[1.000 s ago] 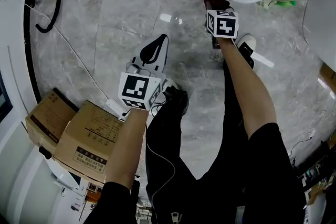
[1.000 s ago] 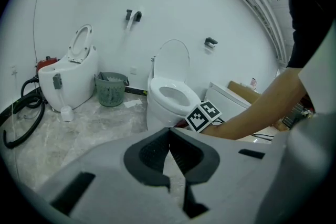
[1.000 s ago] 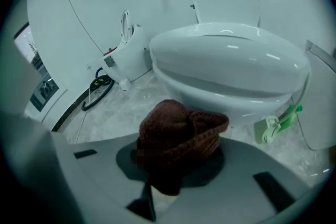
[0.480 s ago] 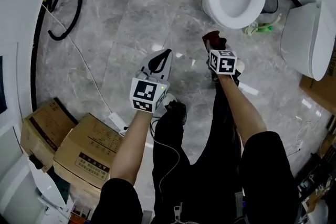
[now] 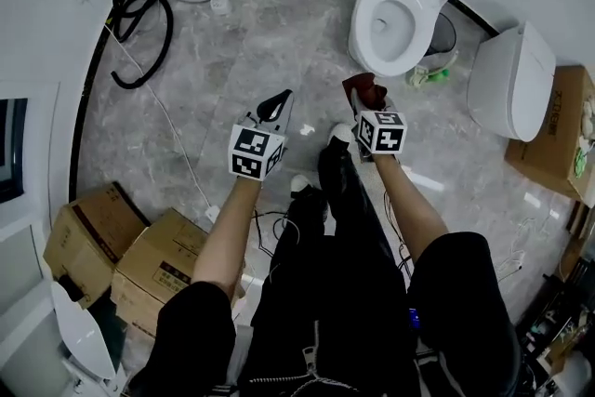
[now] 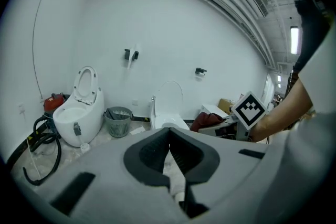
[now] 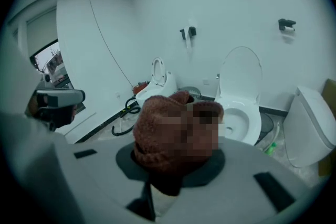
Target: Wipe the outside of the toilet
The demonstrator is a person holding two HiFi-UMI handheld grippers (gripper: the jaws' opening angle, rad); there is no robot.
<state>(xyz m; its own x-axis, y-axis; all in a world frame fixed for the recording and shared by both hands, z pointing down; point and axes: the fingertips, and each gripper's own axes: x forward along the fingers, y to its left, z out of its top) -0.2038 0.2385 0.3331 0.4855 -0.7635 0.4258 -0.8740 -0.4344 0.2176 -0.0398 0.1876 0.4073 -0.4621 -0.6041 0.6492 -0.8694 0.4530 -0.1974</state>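
Reddish-brown fleece cloth [image 5: 363, 90] is pinched between the fingers of the right gripper [image 5: 369, 110] and bunches over their tips. The left gripper [image 5: 277, 100] has its fingers pressed together with nothing between them. The white toilet [image 5: 398, 9], lid raised, stands ahead of the right fingers and slightly to their right. It is apart from the cloth, and no view shows contact.

Progress, as a judgement: the cloth is in hand and pointed toward the bowl, but no wiping of the outer surface is under way. The whole outside (bowl wall, skirt and base) appears to remain. No wet streak or cleaned patch can be made out on the porcelain.

Writing: the cardboard boxes [image 5: 158, 274], behind and to the left of the left fingers, carry dark printed labels that are too small to read. The marker cubes show only black-and-white square patterns. No brand is legible on the toilet.
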